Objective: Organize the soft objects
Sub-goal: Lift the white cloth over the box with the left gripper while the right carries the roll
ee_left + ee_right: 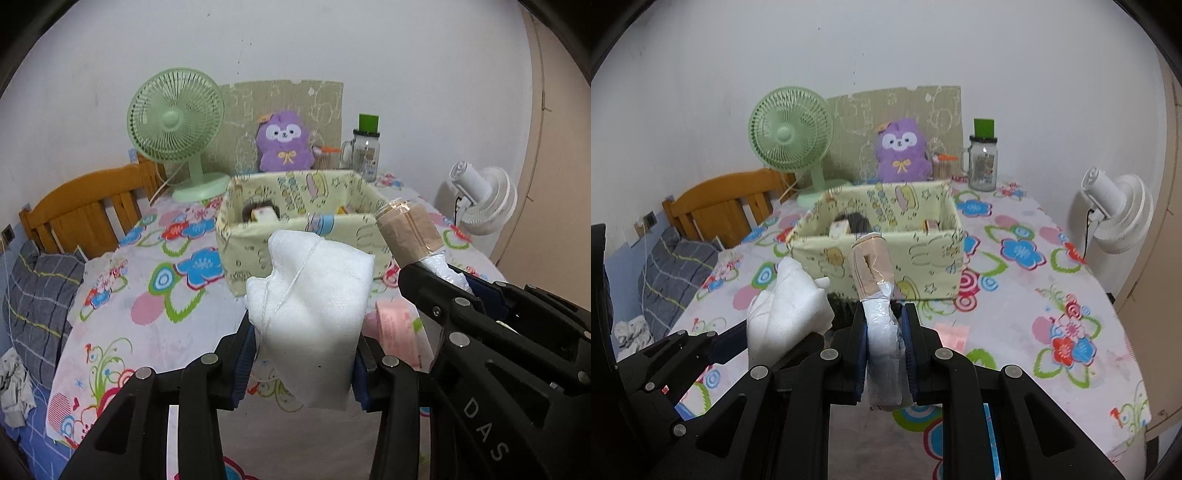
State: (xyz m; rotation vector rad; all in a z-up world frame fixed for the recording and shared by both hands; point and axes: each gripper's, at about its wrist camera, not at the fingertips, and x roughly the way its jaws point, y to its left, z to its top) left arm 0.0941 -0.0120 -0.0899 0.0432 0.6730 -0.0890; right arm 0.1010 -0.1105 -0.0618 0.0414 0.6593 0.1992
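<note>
My left gripper (303, 332) is shut on a white folded cloth (314, 317) with a loose thread, held above the floral tablecloth. My right gripper (882, 325) is shut on a tan bandage roll in clear plastic wrap (871, 266), which sticks up past the fingertips. In the left wrist view the roll (408, 232) shows at the right; in the right wrist view the white cloth (786, 306) shows at the left. Both hover just in front of a pale yellow fabric box (295, 221) (879, 236) with a few small items inside.
Behind the box stand a green desk fan (177, 125), a purple plush toy (284, 142) and a glass jar with a green lid (365, 147). A pink packet (397, 328) lies on the table. A white fan (1115, 214) stands right, a wooden chair back (88, 206) left.
</note>
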